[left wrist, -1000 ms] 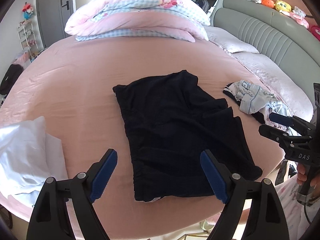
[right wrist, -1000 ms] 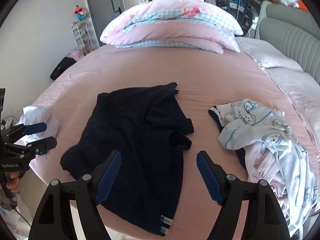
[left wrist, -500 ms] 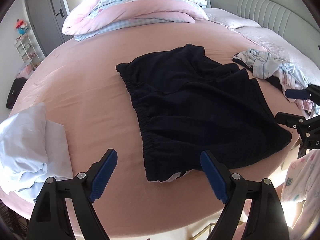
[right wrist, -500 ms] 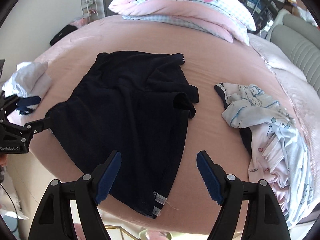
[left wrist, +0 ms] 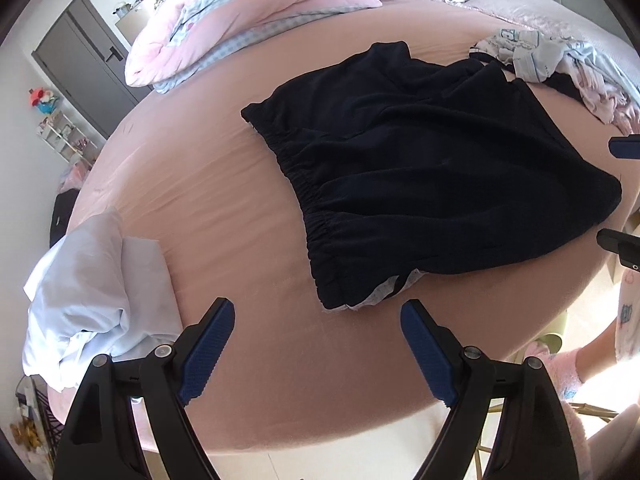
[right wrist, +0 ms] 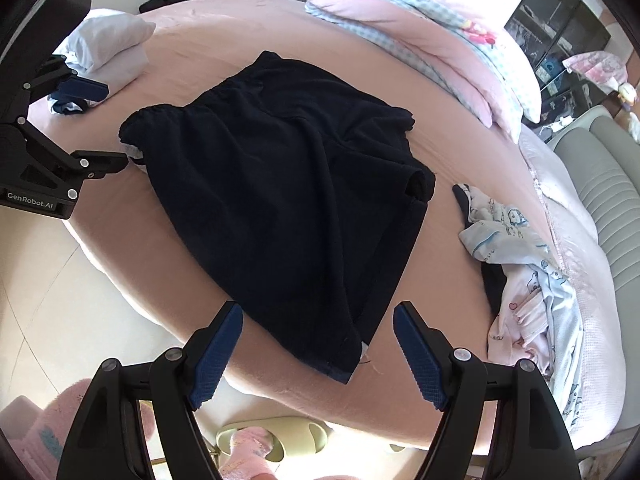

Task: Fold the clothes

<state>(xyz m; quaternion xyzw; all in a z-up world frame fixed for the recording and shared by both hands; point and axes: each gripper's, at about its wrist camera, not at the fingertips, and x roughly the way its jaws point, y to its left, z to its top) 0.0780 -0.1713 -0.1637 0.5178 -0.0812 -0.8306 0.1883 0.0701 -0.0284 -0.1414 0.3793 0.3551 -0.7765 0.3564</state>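
Observation:
Dark navy shorts (left wrist: pixel 420 168) (right wrist: pixel 288 200) with a gathered waistband lie spread on a round pink bed (left wrist: pixel 208 184) (right wrist: pixel 460 128). My left gripper (left wrist: pixel 316 344) hovers open just short of the waistband's near corner, where a bit of pale lining shows. From the right wrist view it appears at the left (right wrist: pixel 96 128), close to that corner. My right gripper (right wrist: pixel 318 344) stands open over the hem at the bed's edge, with nothing between its fingers. Its tips (left wrist: pixel 624 196) enter the left wrist view at the right, by the far hem corner.
A folded white garment (left wrist: pixel 100 288) (right wrist: pixel 112 44) lies by the left gripper. A heap of pale printed clothes (left wrist: pixel 560 64) (right wrist: pixel 532 272) sits beyond the shorts. A pink duvet (left wrist: pixel 248 12) (right wrist: pixel 420 28) is piled at the back. A slippered foot (right wrist: pixel 260 444) stands on the floor below.
Both grippers have dropped lower and closer to the shorts, the left toward the waistband corner, the right toward the hem. Both stay open. The shorts have not moved.

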